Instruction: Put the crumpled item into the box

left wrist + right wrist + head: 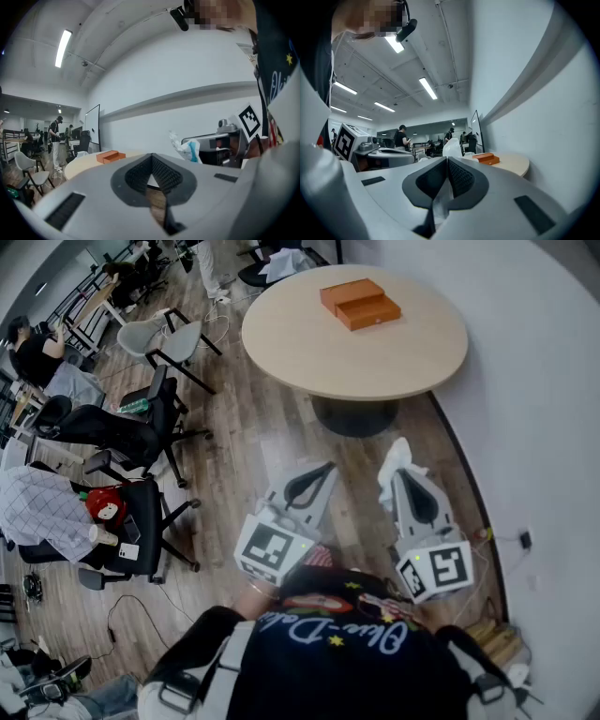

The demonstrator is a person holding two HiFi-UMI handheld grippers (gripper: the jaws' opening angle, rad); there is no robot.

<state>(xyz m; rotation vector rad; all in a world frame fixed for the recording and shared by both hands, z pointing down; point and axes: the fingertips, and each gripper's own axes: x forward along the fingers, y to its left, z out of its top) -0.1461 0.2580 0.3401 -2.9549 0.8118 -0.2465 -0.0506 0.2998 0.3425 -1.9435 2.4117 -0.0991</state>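
White paper with a trace of blue, the wad (396, 458) is pinched in the right gripper (447, 161). Its fingers are closed on the paper: some is squeezed down the seam between the pads and the rest sprouts past the tips. It hangs in the air close in front of the person, above the wood floor (253, 442) and well apart from the box. The step in hand looks like the carry. The paper is light and only part of it is gripped, so a firm, unchanged pinch and a smooth move should serve best.

The wad's long axis runs roughly along the line of the right fingers. Its free end points forward, away from the person and toward the worktop, and in the head view it leans a little left of the tips.

Just beside it, the left gripper (325, 469) has its fingers drawn together at the tips with nothing between them.

Farther out, the round worktop (375, 357) stands near the wall, with the orange box (360, 303) on its far part. The box seems to be in two stepped parts, but how much opening it offers I cannot tell. I would bring the wad in from above, free end leading, and part the fingers only once the paper is inside. The free left gripper could steady the box, which may slide.
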